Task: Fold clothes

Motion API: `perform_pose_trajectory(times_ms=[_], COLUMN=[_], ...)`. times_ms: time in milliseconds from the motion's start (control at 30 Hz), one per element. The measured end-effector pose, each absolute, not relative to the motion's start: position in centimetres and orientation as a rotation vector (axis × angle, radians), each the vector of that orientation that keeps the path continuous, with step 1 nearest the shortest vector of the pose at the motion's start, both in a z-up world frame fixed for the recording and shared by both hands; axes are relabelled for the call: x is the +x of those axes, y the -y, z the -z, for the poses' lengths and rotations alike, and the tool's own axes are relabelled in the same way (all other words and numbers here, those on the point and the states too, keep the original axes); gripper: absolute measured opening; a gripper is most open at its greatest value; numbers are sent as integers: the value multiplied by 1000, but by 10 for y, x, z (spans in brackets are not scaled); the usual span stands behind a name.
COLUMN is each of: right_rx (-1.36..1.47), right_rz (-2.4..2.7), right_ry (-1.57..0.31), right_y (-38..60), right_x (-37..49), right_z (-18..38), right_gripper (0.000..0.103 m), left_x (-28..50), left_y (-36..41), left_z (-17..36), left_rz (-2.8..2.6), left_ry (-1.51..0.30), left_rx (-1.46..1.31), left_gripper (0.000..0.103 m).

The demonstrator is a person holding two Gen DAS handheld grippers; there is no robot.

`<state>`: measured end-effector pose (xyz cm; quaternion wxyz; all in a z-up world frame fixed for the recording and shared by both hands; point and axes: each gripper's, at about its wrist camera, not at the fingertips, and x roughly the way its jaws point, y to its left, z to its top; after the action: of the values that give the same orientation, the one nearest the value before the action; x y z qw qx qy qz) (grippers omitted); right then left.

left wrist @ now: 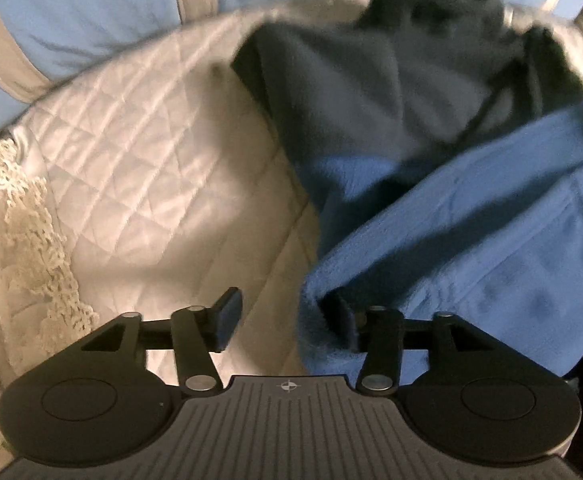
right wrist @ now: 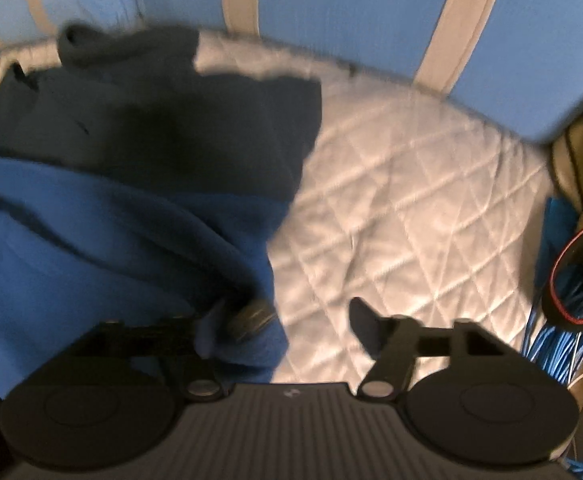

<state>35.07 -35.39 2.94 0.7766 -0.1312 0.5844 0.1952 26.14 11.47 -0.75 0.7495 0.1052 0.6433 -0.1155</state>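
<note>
Left wrist view: blue fleece garment (left wrist: 471,216) – rumpled, dk grey upper half.

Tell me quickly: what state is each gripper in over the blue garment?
Left gripper: open, blue fleece garment draped over one finger, not clamped.
Right gripper: open, the garment's edge over one finger, not clamped.

A white quilted bed cover (left wrist: 139,184) carries the clothes. A blue fleece (left wrist: 471,220) lies on it, with a dark garment (left wrist: 351,92) (rumpled) beyond, touching the fleece.
</note>
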Motion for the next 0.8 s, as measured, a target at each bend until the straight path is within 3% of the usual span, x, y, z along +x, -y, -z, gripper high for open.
perform_pose_trajectory(times_ms=[133, 267, 500, 800], right_rx=[-199, -182, -162, -85], right_rz=[-450, -470, -488, -451], right_ry=[-1151, -1084, -988, -933], right_y=[352, 345, 351, 380], right_x=[336, 314, 266, 228], right_z=[-58, -76, -89, -78], right_gripper=[88, 89, 89, 89], left_x=[248, 224, 179, 161], left_y=[-123, -130, -159, -186], left_z=[-23, -38, -12, 43], left_rz=[325, 411, 475, 517], left_ry=[-1222, -1062, -817, -724], left_rx=[84, 23, -72, -211], left_gripper=[66, 67, 67, 67])
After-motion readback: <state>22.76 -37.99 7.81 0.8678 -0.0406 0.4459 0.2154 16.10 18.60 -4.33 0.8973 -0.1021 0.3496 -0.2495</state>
